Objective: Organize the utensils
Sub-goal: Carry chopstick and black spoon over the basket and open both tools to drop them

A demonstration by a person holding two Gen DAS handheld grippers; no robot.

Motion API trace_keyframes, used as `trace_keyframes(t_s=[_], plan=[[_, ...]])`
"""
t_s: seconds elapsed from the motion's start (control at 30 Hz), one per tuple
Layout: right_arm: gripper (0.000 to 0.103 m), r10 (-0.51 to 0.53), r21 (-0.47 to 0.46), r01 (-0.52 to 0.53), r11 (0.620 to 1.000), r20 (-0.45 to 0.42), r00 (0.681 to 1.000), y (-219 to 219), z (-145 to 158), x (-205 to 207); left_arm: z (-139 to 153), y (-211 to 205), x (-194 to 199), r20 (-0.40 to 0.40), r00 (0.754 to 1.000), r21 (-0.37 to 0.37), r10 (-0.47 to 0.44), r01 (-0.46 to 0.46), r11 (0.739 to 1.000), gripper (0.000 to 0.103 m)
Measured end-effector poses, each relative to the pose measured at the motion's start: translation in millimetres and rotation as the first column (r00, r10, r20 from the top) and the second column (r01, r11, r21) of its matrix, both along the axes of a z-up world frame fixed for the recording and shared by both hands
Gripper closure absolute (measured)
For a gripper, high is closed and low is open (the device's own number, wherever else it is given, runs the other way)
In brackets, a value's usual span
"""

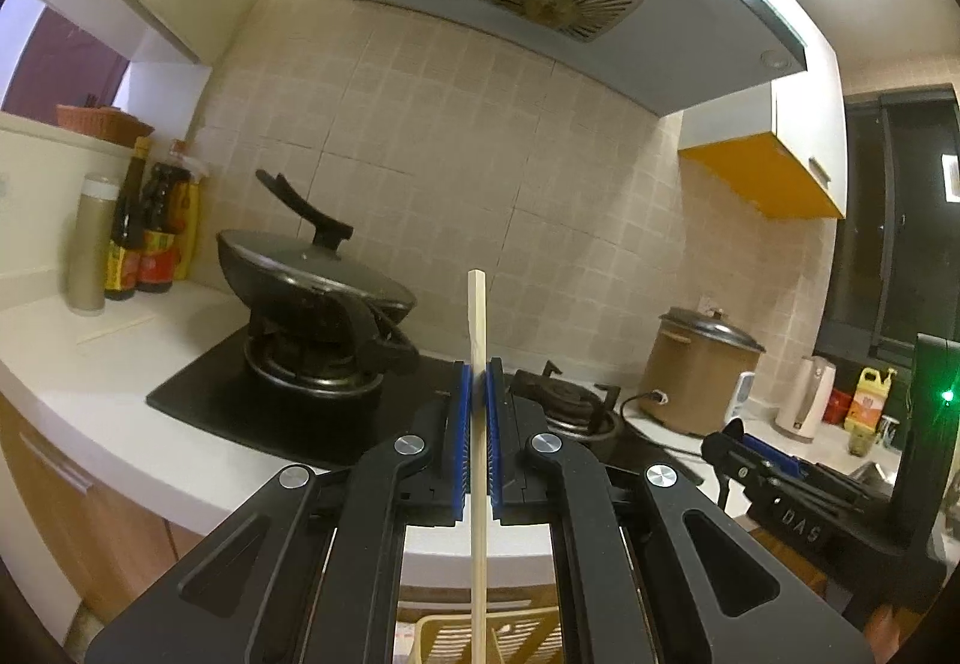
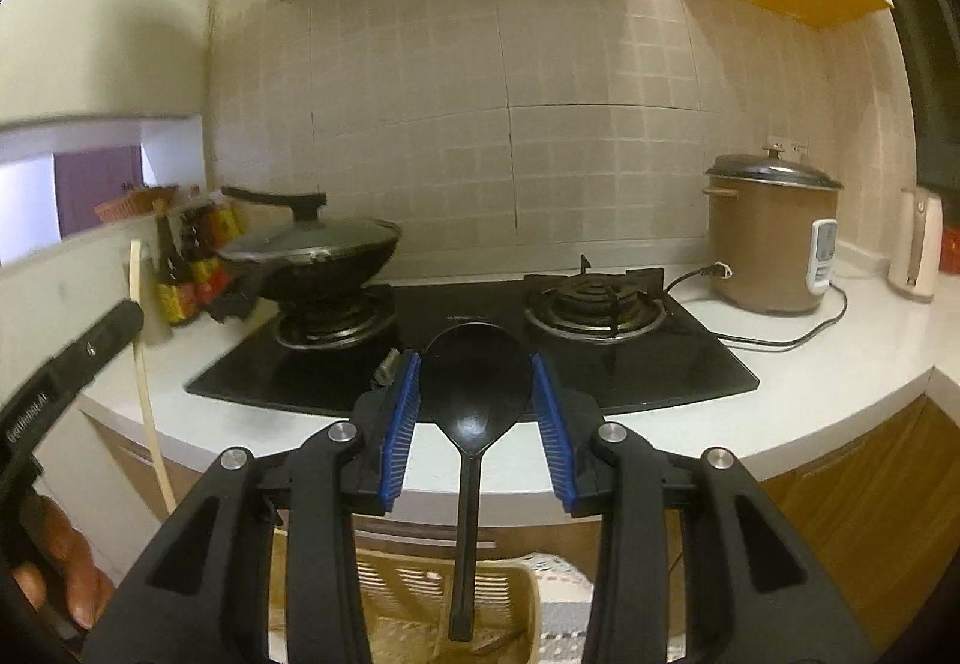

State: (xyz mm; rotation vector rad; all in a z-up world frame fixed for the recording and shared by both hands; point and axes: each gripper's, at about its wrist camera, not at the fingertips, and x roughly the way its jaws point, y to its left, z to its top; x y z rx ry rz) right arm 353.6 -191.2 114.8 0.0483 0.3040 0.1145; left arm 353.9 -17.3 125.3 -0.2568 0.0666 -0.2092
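My left gripper (image 1: 478, 379) is shut on a pale wooden chopstick (image 1: 478, 460) held upright; its lower end hangs over a cream slotted utensil basket (image 1: 444, 634). My right gripper (image 2: 474, 382) holds a black plastic spoon (image 2: 474, 394) by its bowl between the blue pads, handle pointing down into the same basket (image 2: 414, 592). The left gripper (image 2: 72, 358) with its chopstick (image 2: 144, 376) shows at the left of the right wrist view; the right gripper (image 1: 780, 472) shows at the right of the left wrist view. Another chopstick (image 1: 114, 331) lies on the white counter by the bottles.
A black gas hob (image 2: 468, 358) sits in the white counter (image 2: 840, 364), with a lidded black wok (image 2: 312, 256) on the left burner. Sauce bottles (image 1: 144, 232) stand at the left. A brown rice cooker (image 2: 771, 238) and a white kettle (image 2: 915, 244) stand at the right.
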Motion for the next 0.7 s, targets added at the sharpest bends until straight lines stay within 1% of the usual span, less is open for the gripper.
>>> trace_keyframes(t_s=[0.2,0.37,0.53,0.63,0.67,0.7], plan=[[0.068,0.001,-0.029,-0.001,1.0,-0.015,1.0,3.5,-26.8,10.1,-24.1,-3.9,12.2,-0.023,1.0,0.02,-0.002,0.003,1.0,0.1],[0.068,-0.008,-0.043,0.008,0.999,0.0,1.0,4.5,-35.0,7.5,-37.7,-1.1,13.7,-0.037,0.999,0.02,-0.008,0.009,1.0,0.1],[0.068,0.003,-0.049,-0.003,0.999,-0.002,1.0,5.0,-37.5,2.7,-41.8,1.5,9.7,-0.049,0.999,0.021,-0.023,0.024,0.999,0.099],[0.067,0.007,-0.051,-0.008,0.999,-0.023,1.0,4.2,-36.9,-5.3,-40.7,5.0,2.8,-0.062,0.997,0.019,-0.044,0.045,0.999,0.098],[0.067,0.021,-0.049,-0.022,0.999,-0.035,0.999,3.5,-36.4,-8.9,-39.6,7.3,-0.4,-0.072,0.995,0.018,-0.07,0.071,0.997,0.095],[0.062,0.03,-0.047,-0.032,0.998,-0.043,0.999,2.7,-35.7,-11.6,-38.3,9.3,-3.0,-0.079,0.993,0.017,-0.083,0.085,0.996,0.093]])
